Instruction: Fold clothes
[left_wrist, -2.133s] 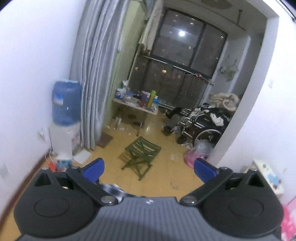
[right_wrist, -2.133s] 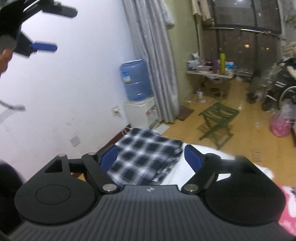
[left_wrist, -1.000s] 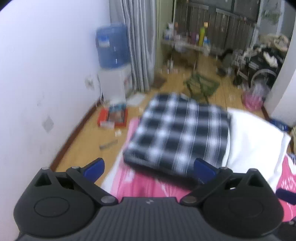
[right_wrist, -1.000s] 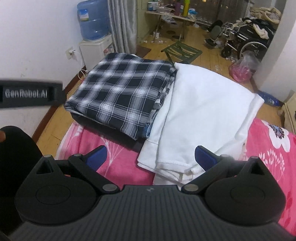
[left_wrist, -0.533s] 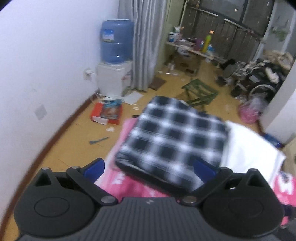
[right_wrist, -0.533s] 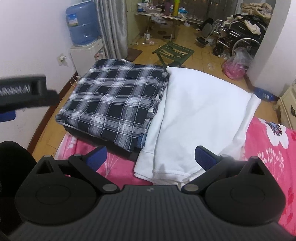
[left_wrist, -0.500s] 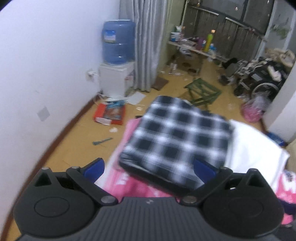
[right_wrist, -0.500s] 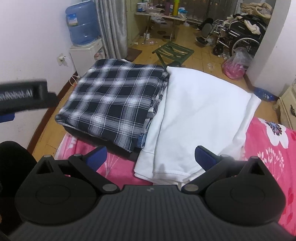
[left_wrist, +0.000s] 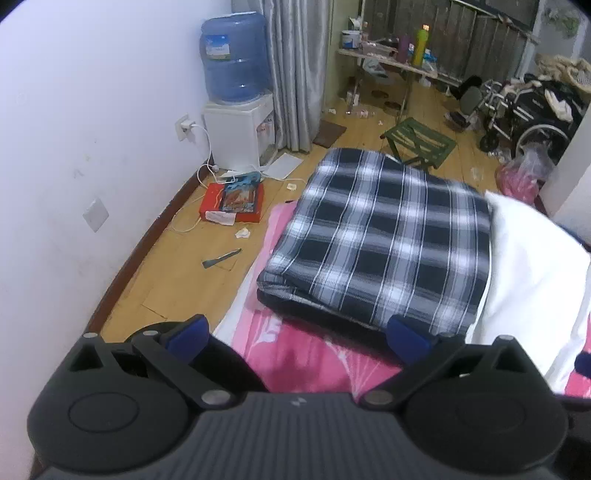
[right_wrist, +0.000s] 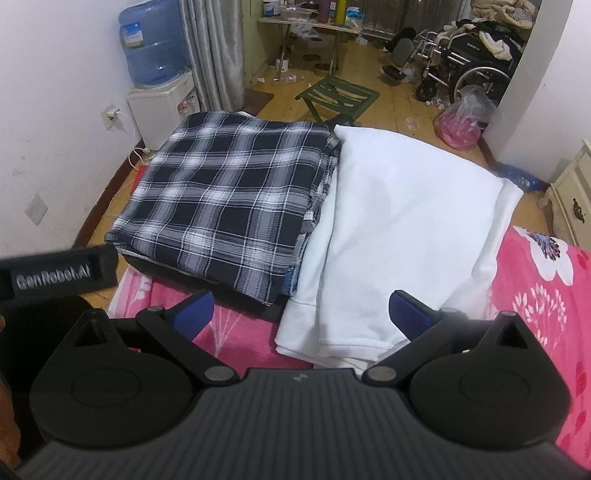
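Observation:
A folded black-and-white plaid garment (left_wrist: 380, 236) (right_wrist: 225, 199) lies at the far end of a bed with a pink floral sheet (right_wrist: 535, 295). Beside it on the right lies a folded white garment (right_wrist: 399, 229) (left_wrist: 532, 266), its edge against the plaid one. My left gripper (left_wrist: 297, 338) hovers open above the pink sheet, short of the plaid garment's near edge. My right gripper (right_wrist: 301, 312) is open too, held above the near edge of the white garment. Neither holds anything. The left gripper's body (right_wrist: 55, 273) shows at the left of the right wrist view.
A white wall runs along the left. A water dispenser with a blue bottle (left_wrist: 234, 59) stands by grey curtains. A red box (left_wrist: 232, 199) and a cable lie on the wooden floor. A green folding stool (right_wrist: 338, 96), a wheelchair (right_wrist: 465, 62) and a cluttered table stand beyond the bed.
Both grippers swung down from facing the room to facing the bed. In the last half second the left one steadied and came slightly closer to the plaid garment; the right barely moved.

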